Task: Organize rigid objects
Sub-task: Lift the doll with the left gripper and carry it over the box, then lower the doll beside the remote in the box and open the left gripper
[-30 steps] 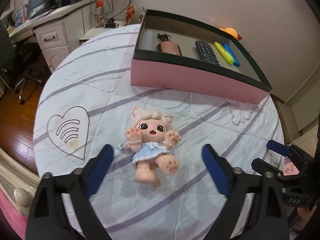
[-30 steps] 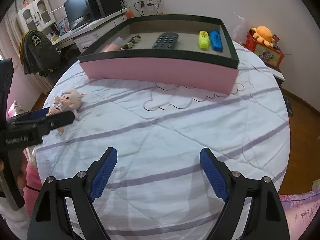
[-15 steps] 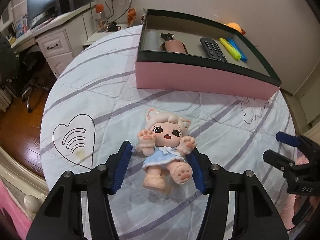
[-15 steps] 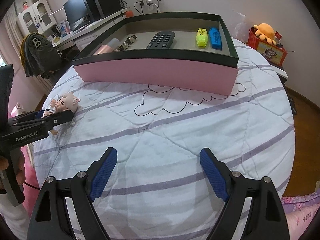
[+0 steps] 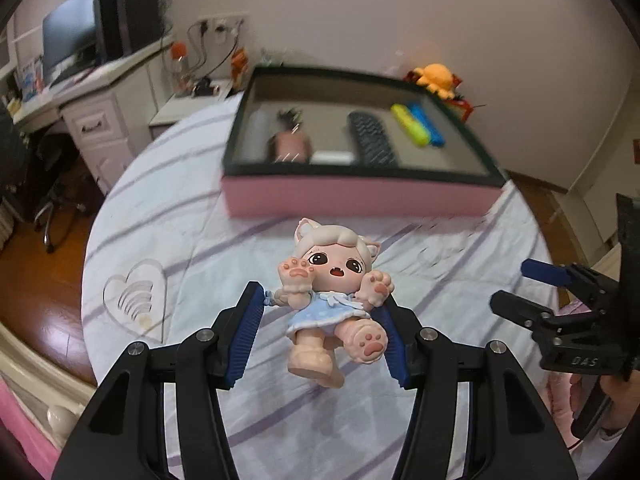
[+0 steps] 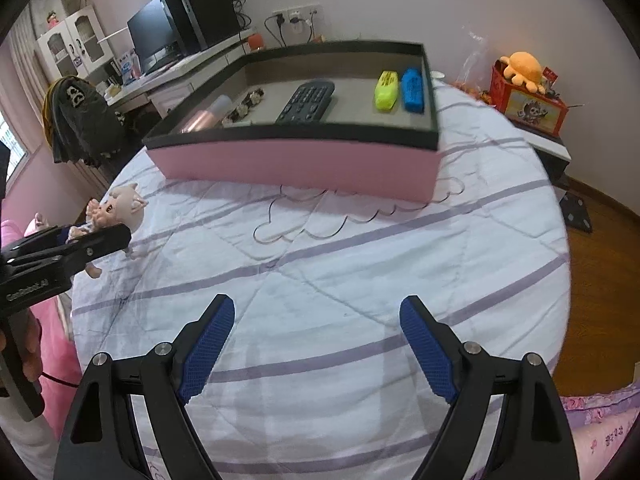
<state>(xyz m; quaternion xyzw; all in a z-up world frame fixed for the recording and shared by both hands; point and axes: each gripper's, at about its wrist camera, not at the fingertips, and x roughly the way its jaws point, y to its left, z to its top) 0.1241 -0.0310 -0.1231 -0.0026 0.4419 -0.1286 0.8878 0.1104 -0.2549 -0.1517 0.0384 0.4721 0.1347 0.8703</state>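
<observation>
A cat-eared doll (image 5: 332, 280) in a blue dress hangs tilted above the striped tablecloth, and my left gripper (image 5: 320, 296) is shut on its body. The right wrist view shows the same doll (image 6: 120, 208) in the left gripper (image 6: 80, 240) at the table's left edge. A pink box with a black rim (image 5: 360, 196) stands beyond it. It holds a remote (image 5: 372, 140), a yellow highlighter (image 5: 408, 124), a blue one (image 5: 430, 126) and a pink bottle (image 5: 292, 146). My right gripper (image 6: 317, 306) hovers open over bare cloth, nothing between its fingers.
The round table (image 6: 460, 280) drops off to wooden floor on the right. A desk with a monitor (image 5: 68, 44) and a chair stand at the far left. An orange plush (image 6: 524, 66) sits on a red box behind the table.
The left jaws came together on the doll, then lifted it off the cloth and toward the box. The right gripper stayed where it was, open.
</observation>
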